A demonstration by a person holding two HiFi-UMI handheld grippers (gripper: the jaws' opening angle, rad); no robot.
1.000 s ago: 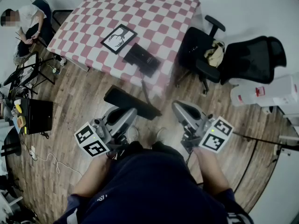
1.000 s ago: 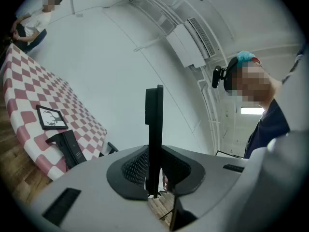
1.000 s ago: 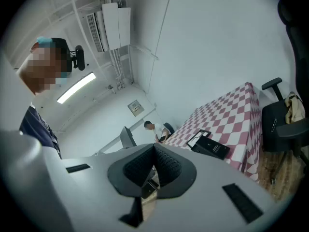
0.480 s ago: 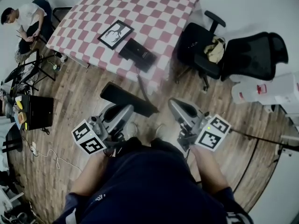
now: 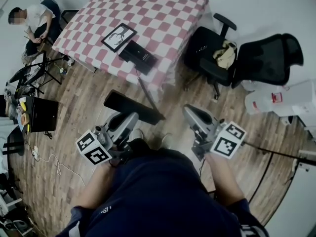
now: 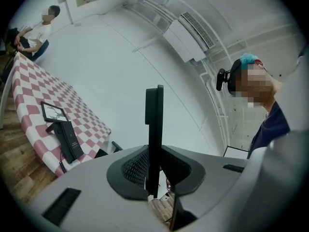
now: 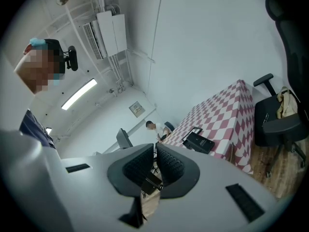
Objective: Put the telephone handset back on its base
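Observation:
The black telephone base [image 5: 138, 57] lies on the red-and-white checked table [image 5: 163, 14], beside a framed picture [image 5: 118, 36]. A dark cord [image 5: 146, 92] runs from it down to the long black handset [image 5: 129, 106], which hangs over the wooden floor, well short of the table. My left gripper [image 5: 132, 116] is shut on the handset. In the left gripper view the handset [image 6: 154, 124] stands edge-on between the pads of the left gripper [image 6: 154, 170], with the base [image 6: 67, 139] far off to the left. My right gripper [image 5: 190, 111] is shut and holds nothing; the right gripper view shows the gripper [image 7: 155, 163] pointing towards the table, with the base [image 7: 199, 140] on it.
Two black office chairs [image 5: 210, 53] [image 5: 269, 58] stand right of the table, with a white box [image 5: 281, 98] beyond them. A seated person [image 5: 32, 21] is at the far left, near a tripod [image 5: 29, 75] and a black case [image 5: 42, 116] on the floor.
The left gripper keeps its hold on the handset and both grippers stay about where they were. The table and base have drifted slightly left and up in the head view.

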